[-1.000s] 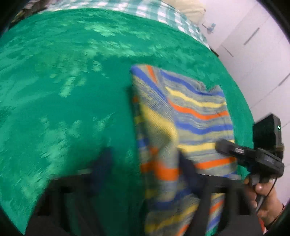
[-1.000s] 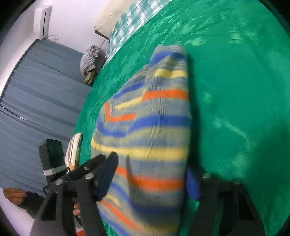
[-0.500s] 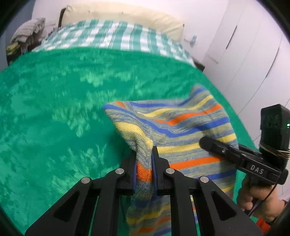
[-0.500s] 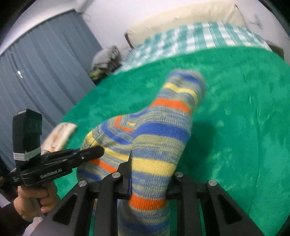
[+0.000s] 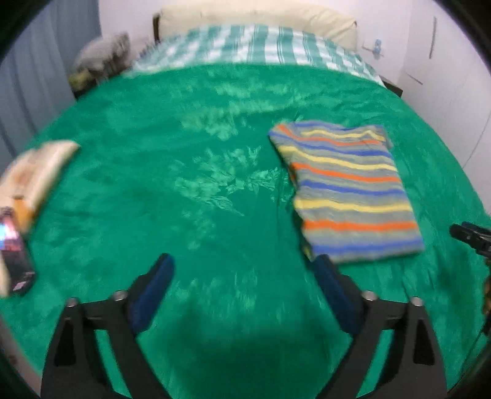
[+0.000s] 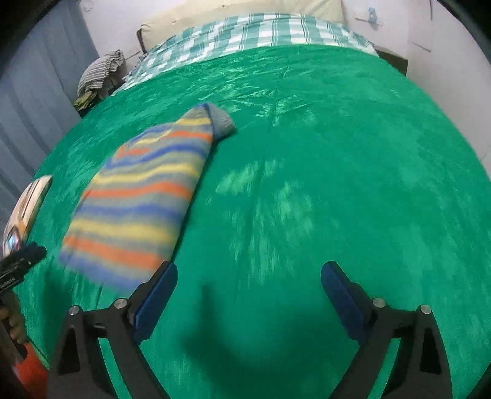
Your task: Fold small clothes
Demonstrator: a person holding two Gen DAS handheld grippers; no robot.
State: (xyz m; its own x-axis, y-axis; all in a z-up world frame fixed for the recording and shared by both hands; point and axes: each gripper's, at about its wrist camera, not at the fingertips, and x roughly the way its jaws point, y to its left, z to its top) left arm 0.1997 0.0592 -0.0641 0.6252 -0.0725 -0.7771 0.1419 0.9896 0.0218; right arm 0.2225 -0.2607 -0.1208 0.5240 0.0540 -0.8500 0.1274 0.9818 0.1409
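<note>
Folded striped garment [image 5: 346, 190] lying flat on the green blanket [image 5: 196, 172] that covers the bed, in a compact rectangle with bands of blue, yellow, orange and grey running across it. Left gripper [image 5: 245, 291]: jaws have just been opening and now stand wide apart, blue pads bare, nothing between them; the garment's near corner lies just beyond the right-hand finger, apart from both pads. Right gripper [image 6: 248, 294]: jaws likewise just opened to a wide spread and empty, the garment [image 6: 144, 196] lying ahead and to the left of its left-hand finger, clear of the pads. Each wrist view catches the tip of the other tool at its edge (right-hand one at the right margin of the left view, left-hand one at the left margin of the right view). A pale flat object [image 5: 36, 172] rests near the blanket's left edge, well apart from the garment; a checked sheet [image 5: 251, 46] and a cream pillow [image 5: 254, 15] lie at the far end.
</note>
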